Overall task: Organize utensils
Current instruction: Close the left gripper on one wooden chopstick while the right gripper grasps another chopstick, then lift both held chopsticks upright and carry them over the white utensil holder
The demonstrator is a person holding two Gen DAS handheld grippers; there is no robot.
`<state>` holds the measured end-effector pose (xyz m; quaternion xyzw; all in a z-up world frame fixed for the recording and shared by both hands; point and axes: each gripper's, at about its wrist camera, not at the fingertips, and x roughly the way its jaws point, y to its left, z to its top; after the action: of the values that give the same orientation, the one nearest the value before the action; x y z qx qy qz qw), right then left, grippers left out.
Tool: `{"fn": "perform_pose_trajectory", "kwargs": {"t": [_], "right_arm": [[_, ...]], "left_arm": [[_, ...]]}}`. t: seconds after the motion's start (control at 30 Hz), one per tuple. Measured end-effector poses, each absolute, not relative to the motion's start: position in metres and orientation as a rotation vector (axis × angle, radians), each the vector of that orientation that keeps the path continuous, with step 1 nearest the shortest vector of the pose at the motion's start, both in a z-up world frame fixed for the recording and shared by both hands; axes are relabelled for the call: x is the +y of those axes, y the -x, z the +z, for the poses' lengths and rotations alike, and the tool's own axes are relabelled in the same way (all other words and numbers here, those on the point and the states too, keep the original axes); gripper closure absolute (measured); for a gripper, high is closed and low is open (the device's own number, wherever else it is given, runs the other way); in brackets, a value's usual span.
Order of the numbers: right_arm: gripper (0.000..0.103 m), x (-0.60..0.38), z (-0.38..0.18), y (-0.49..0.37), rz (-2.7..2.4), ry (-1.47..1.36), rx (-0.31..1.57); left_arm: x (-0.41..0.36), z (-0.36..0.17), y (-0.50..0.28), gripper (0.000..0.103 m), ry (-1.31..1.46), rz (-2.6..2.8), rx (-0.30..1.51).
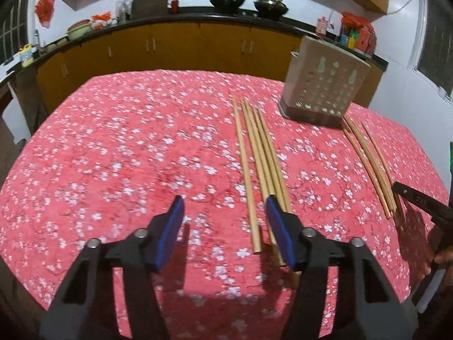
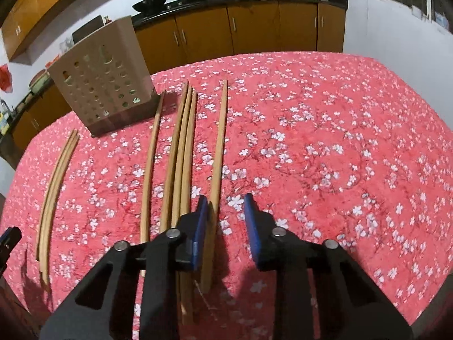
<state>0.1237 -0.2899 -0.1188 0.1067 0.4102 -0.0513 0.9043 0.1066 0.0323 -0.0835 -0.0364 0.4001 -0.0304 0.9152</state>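
Several wooden chopsticks lie lengthwise on the red floral tablecloth (image 1: 127, 155). In the left wrist view my left gripper (image 1: 225, 202) is open just above the cloth; its right pad (image 1: 279, 226) covers the near ends of a chopstick bundle (image 1: 262, 153), and one separate chopstick (image 1: 246, 175) ends between the fingers. In the right wrist view my right gripper (image 2: 226, 198) has a narrow gap, and a single chopstick (image 2: 219, 147) runs through it beside the left pad (image 2: 199, 226), clear of the right pad. A beige perforated utensil holder (image 2: 104, 85) stands upright at the back.
More chopsticks lie left of the right gripper: a bundle (image 2: 181, 153), a single one (image 2: 151, 155) and a set (image 2: 55, 178) further left. The right gripper (image 1: 407, 195) shows at the left wrist view's edge, with a hand (image 1: 441, 257). Kitchen counter (image 1: 198, 19) and cabinets lie behind.
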Motion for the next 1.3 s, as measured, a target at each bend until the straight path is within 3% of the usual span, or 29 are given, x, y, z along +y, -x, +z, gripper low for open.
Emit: {"fn": "perform_pose_trajectory", "kwargs": {"t": [0.1, 0.57, 0.87, 1.3], "right_arm": [[0.094, -0.296, -0.121, -0.125, -0.120, -0.224, 0.843], [0.094, -0.303, -0.120, -0.126, -0.104, -0.276, 0.848], [0.095, -0.320, -0.119, -0.148, -0.139, -0.270, 0.858], [0.095, -0.319, -0.121, -0.147, -0.142, -0.239, 0.848]], "left_arm": [[0.026, -0.089, -0.111, 0.058, 0.063, -0.089, 0.849], [0.013, -0.108, -0.142, 0.094, -0.033, -0.105, 0.941], [0.034, -0.111, -0.191, 0.094, -0.035, -0.068, 0.936], [0.045, -0.112, -0.177, 0.093, 0.023, -0.109, 0.897]]}}
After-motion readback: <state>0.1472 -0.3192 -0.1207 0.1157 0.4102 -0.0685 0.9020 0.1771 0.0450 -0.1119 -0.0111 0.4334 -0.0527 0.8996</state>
